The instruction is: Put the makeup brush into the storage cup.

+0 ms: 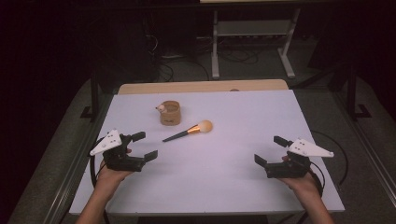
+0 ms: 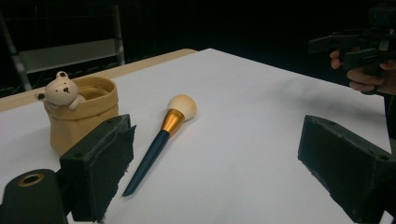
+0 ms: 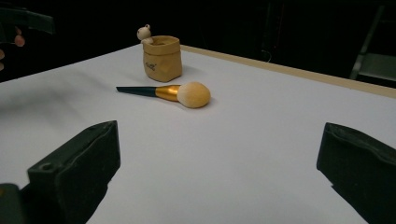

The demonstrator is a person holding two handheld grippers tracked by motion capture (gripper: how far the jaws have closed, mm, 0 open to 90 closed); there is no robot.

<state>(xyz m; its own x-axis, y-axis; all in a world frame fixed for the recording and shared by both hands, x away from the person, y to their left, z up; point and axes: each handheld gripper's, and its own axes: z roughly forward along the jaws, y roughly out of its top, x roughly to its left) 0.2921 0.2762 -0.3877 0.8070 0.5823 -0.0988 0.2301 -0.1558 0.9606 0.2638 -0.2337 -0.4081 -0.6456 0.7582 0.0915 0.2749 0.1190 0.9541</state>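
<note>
high view: tan pot (image 1: 170, 113) with bear figure (image 1: 161, 108) at rim, brush (image 1: 188, 130) beside, both grippers' jaws released

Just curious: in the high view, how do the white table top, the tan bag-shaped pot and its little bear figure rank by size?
1. White table top, by far the largest.
2. Tan bag-shaped pot.
3. Little bear figure on the pot's rim, smallest.

This looks like a lab or recording studio rather than a home. A plain white table (image 1: 261, 112) stands in a dark room, with loose cables (image 1: 187, 63) on grey carpet and a metal stand frame (image 1: 252, 42) behind it.
</note>
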